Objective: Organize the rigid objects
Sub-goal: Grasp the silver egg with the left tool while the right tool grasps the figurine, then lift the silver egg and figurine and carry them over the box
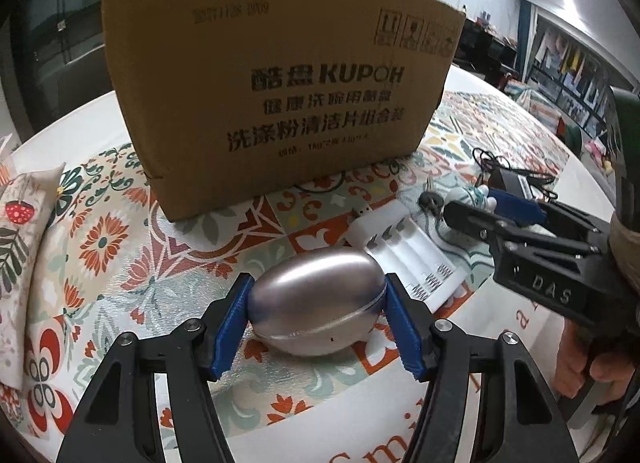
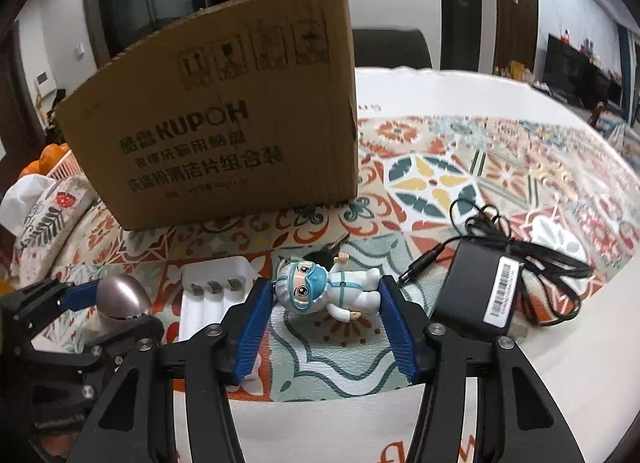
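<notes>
- Our left gripper (image 1: 316,303) has its 2 blue pads against the sides of a silver egg (image 1: 314,303), pinching it; whether the egg rests on the cloth (image 1: 120,263) or sits just above it we cannot tell.
- Our right gripper (image 2: 326,303) brackets a toy figure (image 2: 328,289) lying on its side on the cloth; the jaws are spread, with the left pad near its head and the right pad near its feet, contact unclear.
- A white battery charger (image 1: 404,259) lies just beside the egg, between the 2 grippers.
- A black power adapter (image 2: 472,287) with a tangled cable (image 2: 536,259) lies right of the figure.
- A cardboard box (image 1: 276,99) marked KUPOH stands upright behind everything on the patterned cloth.
- A floral pouch (image 1: 20,231) sits at the table's left edge.
</notes>
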`<state>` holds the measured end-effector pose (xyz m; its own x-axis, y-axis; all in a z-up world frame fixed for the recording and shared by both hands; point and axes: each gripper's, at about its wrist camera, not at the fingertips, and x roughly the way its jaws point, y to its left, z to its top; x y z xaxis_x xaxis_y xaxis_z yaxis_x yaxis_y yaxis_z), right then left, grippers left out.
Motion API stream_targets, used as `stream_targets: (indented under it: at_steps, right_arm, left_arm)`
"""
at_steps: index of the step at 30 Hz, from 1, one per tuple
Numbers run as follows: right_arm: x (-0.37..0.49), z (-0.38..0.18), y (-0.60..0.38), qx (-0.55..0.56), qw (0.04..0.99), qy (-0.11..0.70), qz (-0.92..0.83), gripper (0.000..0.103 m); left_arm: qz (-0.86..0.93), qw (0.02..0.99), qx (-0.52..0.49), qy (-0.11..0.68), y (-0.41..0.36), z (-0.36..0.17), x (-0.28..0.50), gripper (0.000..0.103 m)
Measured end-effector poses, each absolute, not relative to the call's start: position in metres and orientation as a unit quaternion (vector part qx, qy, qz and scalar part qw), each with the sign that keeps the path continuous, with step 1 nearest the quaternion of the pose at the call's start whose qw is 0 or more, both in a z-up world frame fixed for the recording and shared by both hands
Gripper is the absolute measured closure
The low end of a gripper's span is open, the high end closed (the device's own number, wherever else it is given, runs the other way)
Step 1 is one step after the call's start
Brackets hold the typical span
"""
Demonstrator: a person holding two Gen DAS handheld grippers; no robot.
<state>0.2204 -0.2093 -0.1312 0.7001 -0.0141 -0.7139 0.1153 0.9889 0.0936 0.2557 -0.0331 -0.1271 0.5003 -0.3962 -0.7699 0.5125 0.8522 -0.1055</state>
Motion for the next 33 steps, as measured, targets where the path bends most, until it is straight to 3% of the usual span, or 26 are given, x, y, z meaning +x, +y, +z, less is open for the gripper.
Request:
stream_targets:
  at_steps: [33]
  right_arm:
    - [0.193, -0.033, -0.205, 0.051, 0.960, 0.275, -0.006, 0.048]
  left_arm:
    - [-0.204, 0.921, 0.000, 0.333, -0.027, -0.025, 0.237, 0.039]
